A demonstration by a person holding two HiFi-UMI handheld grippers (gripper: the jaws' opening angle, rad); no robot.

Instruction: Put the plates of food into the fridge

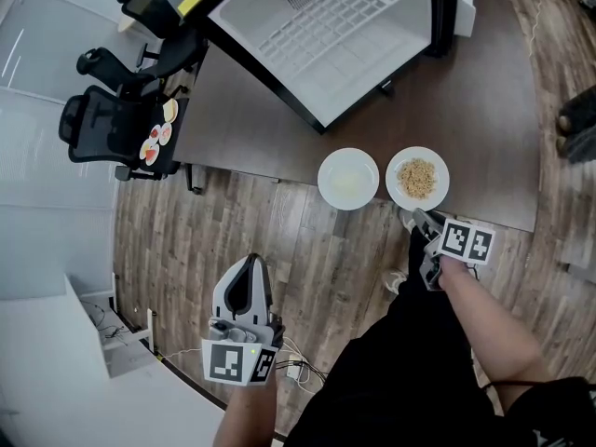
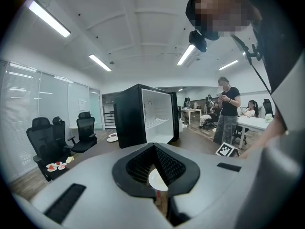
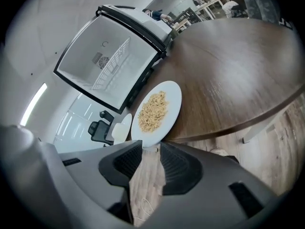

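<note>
The plate of crumbly tan food (image 1: 417,155) (image 3: 174,95) is sitting right at the near edge of the dark brown worktop (image 1: 466,91) (image 3: 228,70). The second plate (image 1: 327,169) (image 3: 123,128), the one with something pale on it, is sitting just beside it on the left, not quite touching. Neither one is in the fridge (image 1: 317,35) (image 3: 109,61). That's standing open further back on the same worktop, white inside with a wire shelf showing, well apart from both plates.

The right gripper (image 1: 415,218) (image 3: 147,148) is pointing down at the tan plate from the floor side, tips right at its near rim. Its jaws are standing spread with wood floor showing through the gap, so they aren't pinching anything. Can't tell if a tip is brushing the rim.

The left gripper (image 1: 251,261) (image 2: 153,149) is hanging out over the wood floor (image 1: 233,212), well away from the worktop, jaws pressed together at the tips with nothing between them.

Off to the side an office chair (image 1: 93,124) is sitting next to some little plates of red stuff (image 1: 155,140). In the left gripper view a few people (image 2: 228,111) are hanging around desks beyond the fridge.
</note>
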